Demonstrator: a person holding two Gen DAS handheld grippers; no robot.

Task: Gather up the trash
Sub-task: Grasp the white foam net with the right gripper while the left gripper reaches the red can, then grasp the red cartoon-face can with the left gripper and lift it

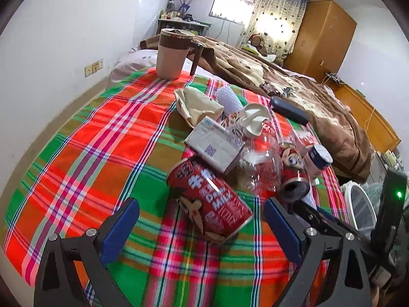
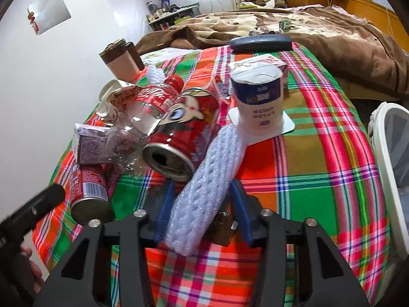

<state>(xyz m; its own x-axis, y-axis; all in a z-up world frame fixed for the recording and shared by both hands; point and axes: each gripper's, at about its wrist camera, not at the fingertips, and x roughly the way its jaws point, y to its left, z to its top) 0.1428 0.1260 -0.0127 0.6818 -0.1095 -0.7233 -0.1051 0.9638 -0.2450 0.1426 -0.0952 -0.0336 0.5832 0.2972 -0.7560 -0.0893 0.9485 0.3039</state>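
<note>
Foam sleeve [image 2: 204, 186] between right jaws, near bed edge

The red can [image 1: 209, 202] lying on the plaid cloth reads "MILK" among unreadable Chinese characters.

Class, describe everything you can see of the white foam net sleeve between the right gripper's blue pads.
The white foam net sleeve is a soft, tubular mesh of dimpled foam, slightly flattened and curved. It lies slanted on the plaid cloth, its upper end reaching the white card under the white yogurt cup. The right gripper has closed on its lower part, pads pressing both sides. It lies against the red drink can.
</note>
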